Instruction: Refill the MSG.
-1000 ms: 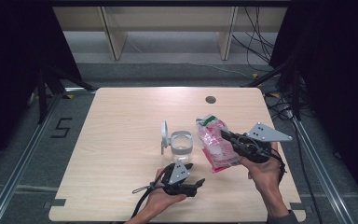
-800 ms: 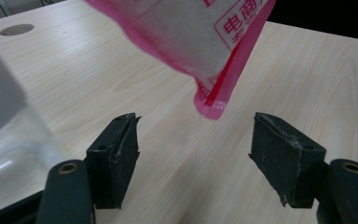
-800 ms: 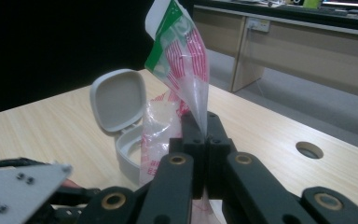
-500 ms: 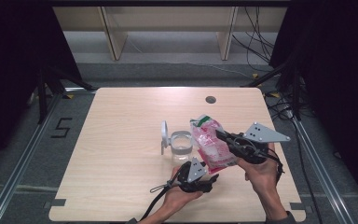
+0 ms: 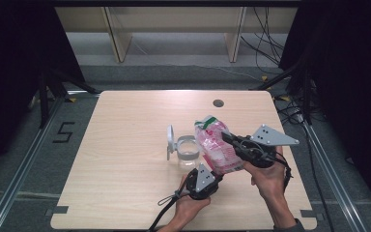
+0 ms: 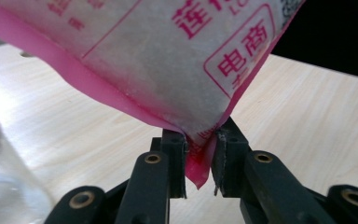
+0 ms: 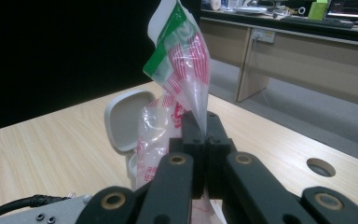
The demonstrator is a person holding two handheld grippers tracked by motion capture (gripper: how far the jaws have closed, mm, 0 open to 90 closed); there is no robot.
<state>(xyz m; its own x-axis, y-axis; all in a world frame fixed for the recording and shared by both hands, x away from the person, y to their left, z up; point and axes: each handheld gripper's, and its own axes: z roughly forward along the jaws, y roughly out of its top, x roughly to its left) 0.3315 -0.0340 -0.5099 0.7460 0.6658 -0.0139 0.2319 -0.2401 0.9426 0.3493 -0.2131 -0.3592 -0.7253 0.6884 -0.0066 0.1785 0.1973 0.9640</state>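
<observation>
A clear glass jar [image 5: 189,151] is seen standing on the wooden table [image 5: 125,145], just left of the fingers of both grippers; its grey lid [image 5: 170,141] is swung open and stands upright on the jar's left side. In the left gripper view the jar [image 6: 4,186] appears as a blurred clear shape to the left of the jaws.

The left gripper [image 5: 211,175] is held low in the person's left hand [image 5: 189,205], near the table's front edge. In the left gripper view, the left gripper [image 6: 199,158] is seen with its jaws drawn close on the bottom corner of a pink and white printed bag [image 6: 168,60]; the thin pink seam is caught between the two pads, and the rest of the bag rises above and beyond them.

In the high view the bag [image 5: 217,145] is lifted off the table, tilted, between the two grippers and just right of the jar.

The right gripper [image 5: 229,139] is held in the right hand [image 5: 268,176], with its grey three-cornered plate [image 5: 270,136] on top. In the right gripper view, the right gripper [image 7: 205,140] is pressed together on the bag [image 7: 182,60], whose green and white top stands above the fingertips. The grey lid [image 7: 123,116] is seen left of and beyond the fingers.
</observation>
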